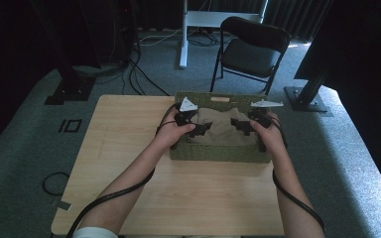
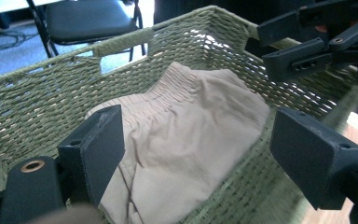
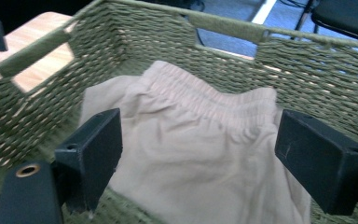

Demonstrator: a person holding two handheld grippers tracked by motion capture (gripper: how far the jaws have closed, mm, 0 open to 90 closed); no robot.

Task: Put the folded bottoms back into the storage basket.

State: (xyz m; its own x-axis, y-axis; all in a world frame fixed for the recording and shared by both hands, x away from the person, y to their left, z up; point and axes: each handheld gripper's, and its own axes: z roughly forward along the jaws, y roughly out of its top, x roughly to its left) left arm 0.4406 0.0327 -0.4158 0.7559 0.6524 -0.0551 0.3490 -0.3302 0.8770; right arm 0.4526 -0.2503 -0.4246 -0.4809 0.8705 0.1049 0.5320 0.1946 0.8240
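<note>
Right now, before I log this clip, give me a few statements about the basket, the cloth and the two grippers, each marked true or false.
1. The beige garment lies inside the green woven basket. True.
2. The left gripper is clamped shut on the garment. False: its jaws stand wide apart above the cloth, gripping nothing.
3. The right gripper is open, with the garment's gathered waistband showing between its jaws. True.
4. The basket sits on the carpet beside the table. False: it rests on the wooden table, toward its far edge.
5. A black folding chair stands beyond the table. True.
6. The garment is bright red. False: it is beige.
</note>
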